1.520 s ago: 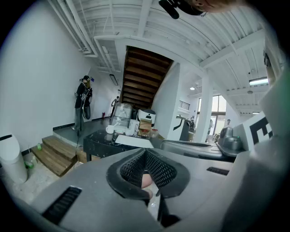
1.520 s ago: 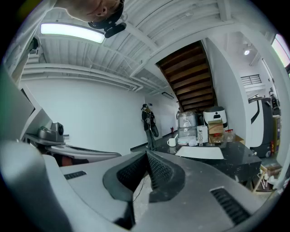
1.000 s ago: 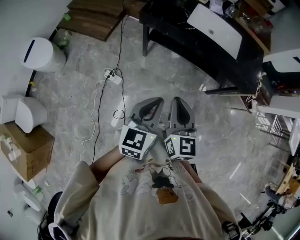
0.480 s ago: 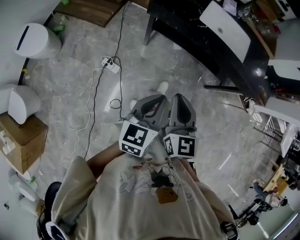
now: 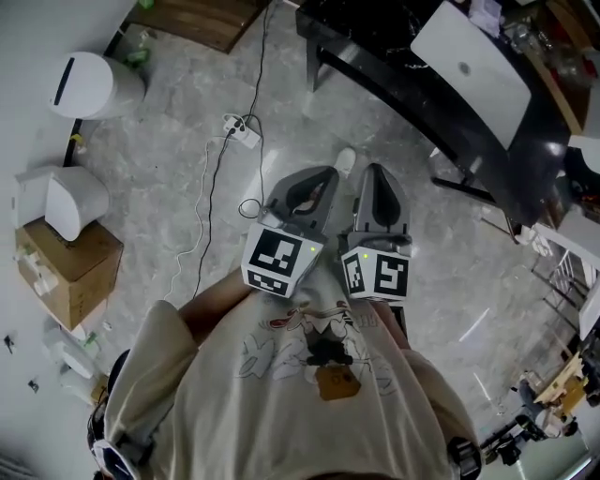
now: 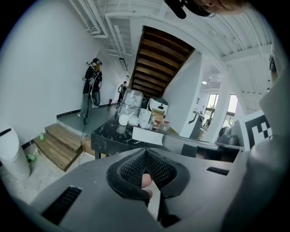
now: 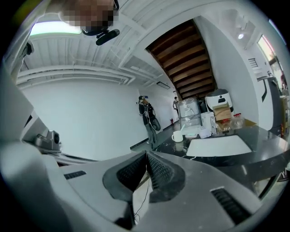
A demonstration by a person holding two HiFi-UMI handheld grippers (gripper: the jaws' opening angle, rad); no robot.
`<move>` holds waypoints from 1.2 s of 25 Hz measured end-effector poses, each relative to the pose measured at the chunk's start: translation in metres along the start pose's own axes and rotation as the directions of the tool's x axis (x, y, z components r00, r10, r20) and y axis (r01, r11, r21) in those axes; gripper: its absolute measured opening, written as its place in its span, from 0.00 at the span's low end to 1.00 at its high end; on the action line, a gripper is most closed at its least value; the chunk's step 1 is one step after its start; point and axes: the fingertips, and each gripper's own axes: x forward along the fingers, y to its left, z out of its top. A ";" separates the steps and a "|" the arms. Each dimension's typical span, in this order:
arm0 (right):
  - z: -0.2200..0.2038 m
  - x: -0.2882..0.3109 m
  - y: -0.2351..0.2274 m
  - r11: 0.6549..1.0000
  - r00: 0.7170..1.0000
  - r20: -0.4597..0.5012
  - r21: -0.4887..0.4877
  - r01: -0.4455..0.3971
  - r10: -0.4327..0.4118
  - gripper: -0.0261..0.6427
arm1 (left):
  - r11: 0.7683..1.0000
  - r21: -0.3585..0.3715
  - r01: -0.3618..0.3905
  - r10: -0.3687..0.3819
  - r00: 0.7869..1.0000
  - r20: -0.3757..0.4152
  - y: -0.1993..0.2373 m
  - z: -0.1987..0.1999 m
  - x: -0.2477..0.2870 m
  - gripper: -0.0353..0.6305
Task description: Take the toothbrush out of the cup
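A white cup (image 7: 177,136) stands on the black table (image 7: 253,140) ahead, with a thin handle rising from it that may be the toothbrush. It shows again, small, in the left gripper view as the cup (image 6: 123,119). My left gripper (image 5: 322,176) and right gripper (image 5: 380,174) are held side by side in front of the person's chest, above the floor and well short of the table (image 5: 403,80). Both are shut with nothing between the jaws, as the left gripper (image 6: 146,152) and right gripper (image 7: 146,156) show close up.
A closed white laptop (image 5: 473,70) lies on the table beside bottles and boxes (image 6: 156,113). On the floor lie a power strip with its cable (image 5: 242,129), a white bin (image 5: 94,84), a cardboard box (image 5: 70,272) and wooden steps (image 5: 202,14). People (image 6: 92,88) stand far off.
The person has walked forward across the floor and the table has come nearer in the gripper views. Both grippers stay shut, side by side.
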 end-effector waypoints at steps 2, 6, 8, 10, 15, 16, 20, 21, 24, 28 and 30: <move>0.018 0.018 -0.026 1.000 1.000 0.016 0.014 0.000 0.000 0.07 | 1.000 0.012 -0.023 0.023 1.000 0.020 -0.002 0.023 0.028 0.07; 0.051 0.047 -0.073 0.999 0.999 0.047 0.037 -0.022 0.021 0.07 | 0.998 0.045 -0.037 0.035 0.999 0.034 -0.015 0.063 0.079 0.08; 0.062 0.062 -0.095 0.998 0.998 0.057 0.042 -0.038 0.036 0.07 | 0.998 0.058 -0.036 0.034 0.999 0.036 -0.020 0.077 0.109 0.07; 0.069 0.074 -0.117 0.998 0.997 0.060 0.046 -0.045 0.042 0.07 | 0.997 0.064 -0.034 0.032 0.999 0.033 -0.026 0.085 0.135 0.07; 0.076 0.093 -0.161 0.994 0.998 0.050 0.096 -0.054 0.050 0.07 | 0.995 0.090 -0.032 0.032 0.999 0.005 -0.050 0.092 0.183 0.08; 0.073 0.096 -0.166 0.991 0.998 0.035 0.116 -0.061 0.058 0.07 | 0.995 0.097 -0.037 0.037 0.999 -0.002 -0.052 0.092 0.190 0.07; 0.073 0.107 -0.172 0.984 0.995 0.014 0.146 -0.098 0.097 0.07 | 0.992 0.105 -0.064 0.068 0.997 -0.032 -0.049 0.098 0.204 0.07; 0.074 0.109 -0.175 0.983 0.995 0.018 0.156 -0.096 0.095 0.07 | 0.992 0.102 -0.071 0.076 0.996 -0.044 -0.047 0.097 0.206 0.07; 0.069 0.121 -0.183 0.977 0.997 0.008 0.198 -0.081 0.081 0.07 | 0.993 0.086 -0.082 0.088 0.993 -0.073 -0.040 0.095 0.216 0.07; 0.056 0.137 -0.192 0.974 0.998 -0.019 0.221 -0.053 0.058 0.07 | 0.994 0.069 -0.083 0.089 0.992 -0.089 -0.021 0.095 0.233 0.07; 0.058 0.145 -0.199 0.975 0.999 -0.019 0.222 -0.025 0.030 0.07 | 0.996 0.049 -0.070 0.075 0.991 -0.111 -0.014 0.095 0.242 0.07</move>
